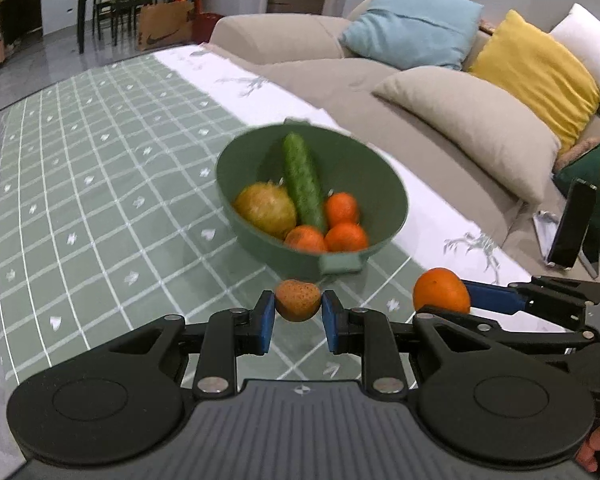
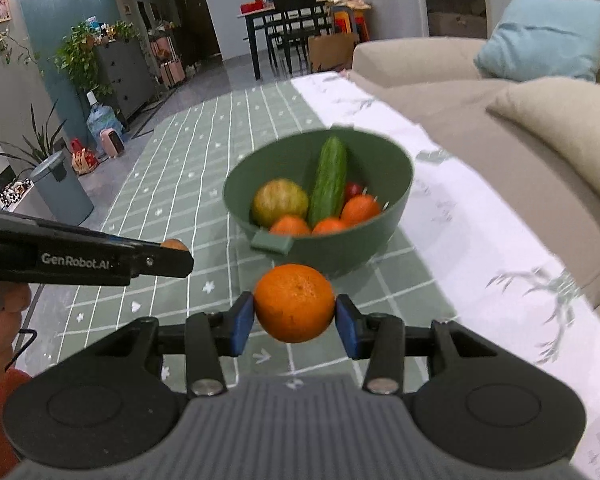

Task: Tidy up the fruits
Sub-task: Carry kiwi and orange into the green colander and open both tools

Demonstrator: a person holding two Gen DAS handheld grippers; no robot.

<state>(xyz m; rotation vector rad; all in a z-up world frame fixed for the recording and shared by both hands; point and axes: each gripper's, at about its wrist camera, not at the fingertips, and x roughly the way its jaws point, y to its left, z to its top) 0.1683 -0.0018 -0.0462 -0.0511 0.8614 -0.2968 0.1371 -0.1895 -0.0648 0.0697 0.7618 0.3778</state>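
Observation:
A green bowl stands on the checked tablecloth and holds a cucumber, a yellowish round fruit and three oranges. My left gripper is shut on a small speckled orange-brown fruit, held above the cloth just in front of the bowl. My right gripper is shut on a large orange, also in front of the bowl; it shows at the right in the left wrist view.
A beige sofa with blue, yellow and white cushions runs along the table's right side. A phone on a stand sits at the right. A grey bin, plants and a dining set stand beyond the table.

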